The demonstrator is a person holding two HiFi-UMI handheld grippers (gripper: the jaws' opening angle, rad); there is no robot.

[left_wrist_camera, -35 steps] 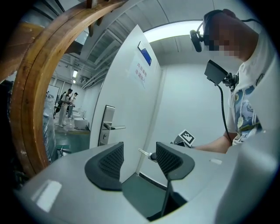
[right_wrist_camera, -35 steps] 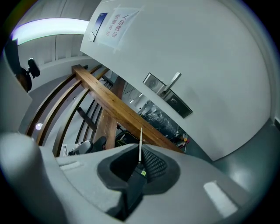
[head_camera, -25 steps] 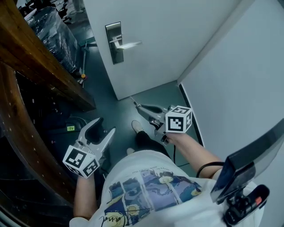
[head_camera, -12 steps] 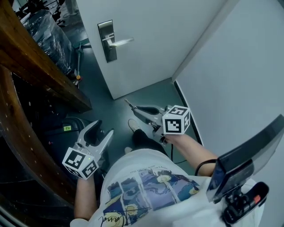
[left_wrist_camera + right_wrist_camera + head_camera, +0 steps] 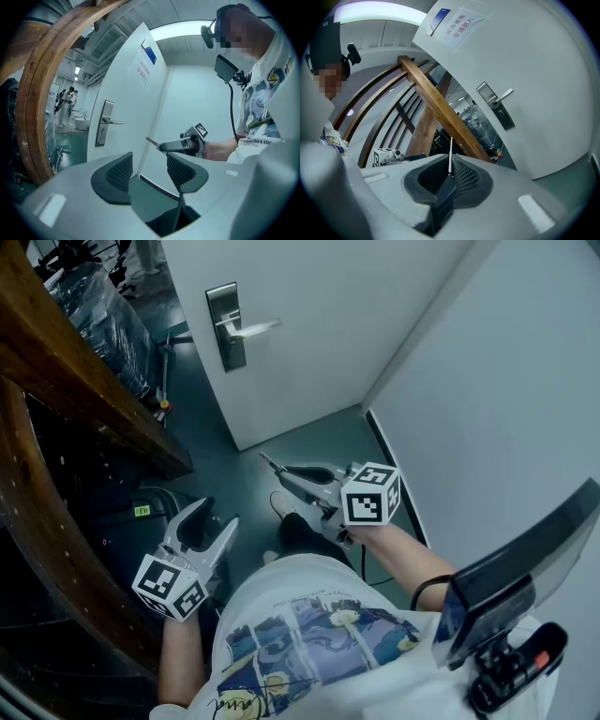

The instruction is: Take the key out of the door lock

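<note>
we have the key (image 5: 450, 157) pinched in the right gripper (image 5: 289, 474): its jaws are nearly closed on the key's head, and the blade sticks out ahead, well apart from the lock (image 5: 223, 326) on the door (image 5: 319, 334). the left gripper (image 5: 217, 517) stands about half open with nothing between its jaws. against a second ago, the right gripper sits a touch further from the lock, and both have since settled (the last half second shows almost no shift). we judge the key already out, so the task looks essentially done.
</note>
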